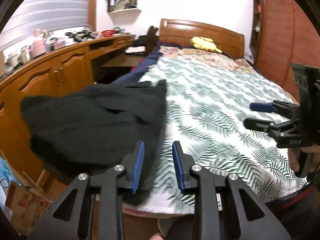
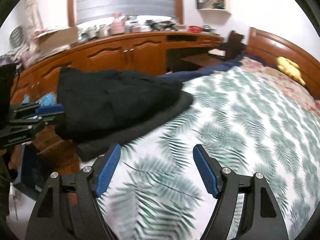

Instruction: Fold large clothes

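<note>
Ahead and left of the left gripper [image 1: 158, 166], lying heaped at the edge of the leaf-print bedspread [image 1: 210, 108]: a black garment [image 1: 96, 120]. Standing slightly apart, clamping nothing. Spreading wide over bare bedspread, right gripper [image 2: 157, 170], also empty. Sitting by the headboard [image 1: 200, 32], a yellow plush toy [image 1: 204, 43]. Crowding the wall shelf [image 1: 124, 0], blurred items.

Matt black cloth garment [image 1: 96, 120]

Bright even room light, strong fisheye bending at dark corners, and motion blur throughout.
</note>
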`<state>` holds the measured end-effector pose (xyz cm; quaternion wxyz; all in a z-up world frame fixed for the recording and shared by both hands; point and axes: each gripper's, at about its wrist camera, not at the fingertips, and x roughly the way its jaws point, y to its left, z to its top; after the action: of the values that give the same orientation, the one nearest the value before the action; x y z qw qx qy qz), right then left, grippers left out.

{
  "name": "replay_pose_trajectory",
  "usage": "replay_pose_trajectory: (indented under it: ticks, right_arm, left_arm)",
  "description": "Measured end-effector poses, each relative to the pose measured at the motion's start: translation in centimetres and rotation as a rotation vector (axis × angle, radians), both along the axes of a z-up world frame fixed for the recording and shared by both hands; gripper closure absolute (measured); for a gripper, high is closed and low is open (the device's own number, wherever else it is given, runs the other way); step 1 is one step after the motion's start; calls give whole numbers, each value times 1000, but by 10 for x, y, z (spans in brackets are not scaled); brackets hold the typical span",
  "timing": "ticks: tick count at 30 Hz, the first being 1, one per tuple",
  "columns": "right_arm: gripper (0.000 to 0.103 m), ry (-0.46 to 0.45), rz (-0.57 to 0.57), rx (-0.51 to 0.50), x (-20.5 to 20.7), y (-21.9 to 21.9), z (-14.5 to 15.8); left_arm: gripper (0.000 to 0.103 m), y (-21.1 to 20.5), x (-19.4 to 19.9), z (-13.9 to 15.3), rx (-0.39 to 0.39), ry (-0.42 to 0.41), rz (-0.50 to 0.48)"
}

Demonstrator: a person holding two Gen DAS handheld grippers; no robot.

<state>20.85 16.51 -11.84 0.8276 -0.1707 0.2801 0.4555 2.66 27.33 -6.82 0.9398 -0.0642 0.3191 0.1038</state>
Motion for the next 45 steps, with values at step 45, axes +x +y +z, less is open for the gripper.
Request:
replay_pose_trajectory:
  ticks: [45]
  right_arm:
    - [11, -97, -727, 155, -62, -366, 35]
  left_arm:
    - [72, -304, 67, 42, 7, -28, -389]
